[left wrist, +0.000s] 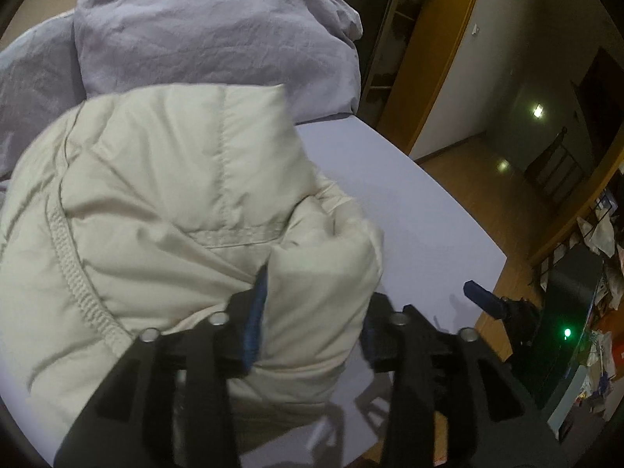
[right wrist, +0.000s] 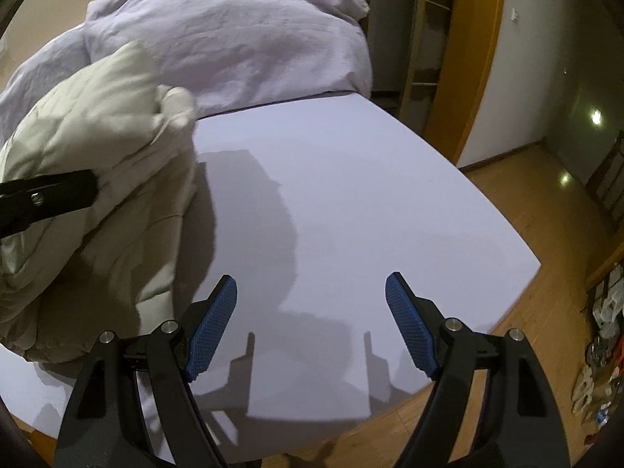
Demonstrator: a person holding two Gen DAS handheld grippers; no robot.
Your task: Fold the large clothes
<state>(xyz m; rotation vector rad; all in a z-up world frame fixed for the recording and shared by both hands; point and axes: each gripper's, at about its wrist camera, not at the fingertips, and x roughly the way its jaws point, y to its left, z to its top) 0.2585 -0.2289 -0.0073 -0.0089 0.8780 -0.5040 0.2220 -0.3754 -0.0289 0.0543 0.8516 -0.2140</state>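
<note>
Nearest to us, the left gripper point(left wrist: 312, 312) has a thick puffed fold of the cream padded jacket point(left wrist: 175, 202) bulging between its blue pads point(left wrist: 255, 319); the jaws are closed onto that fold, though the padding keeps them well apart. The jacket billows ahead and to the left of that gripper, bunched and partly lifted off the lilac bed sheet point(left wrist: 409, 214).

Our right gripper point(right wrist: 312, 327) hangs over bare sheet point(right wrist: 351, 195) with its jaws spread wide and nothing between them; the jacket point(right wrist: 97, 179) sits to its left, forward of the left fingertip.

We judge the jacket light but bulky, soft and springy, with a smooth shell that may slip out of a shallow pinch. A stitched seam, the zip edge point(left wrist: 78, 284) or a hem should hold better than a mid-panel puff, so a free edge is where we would take it with the right gripper.

Crumpled as it is, we cannot tell collar from hem; the mass runs roughly away from us toward the heaped lilac duvet point(left wrist: 214, 31) beyond it.
</note>
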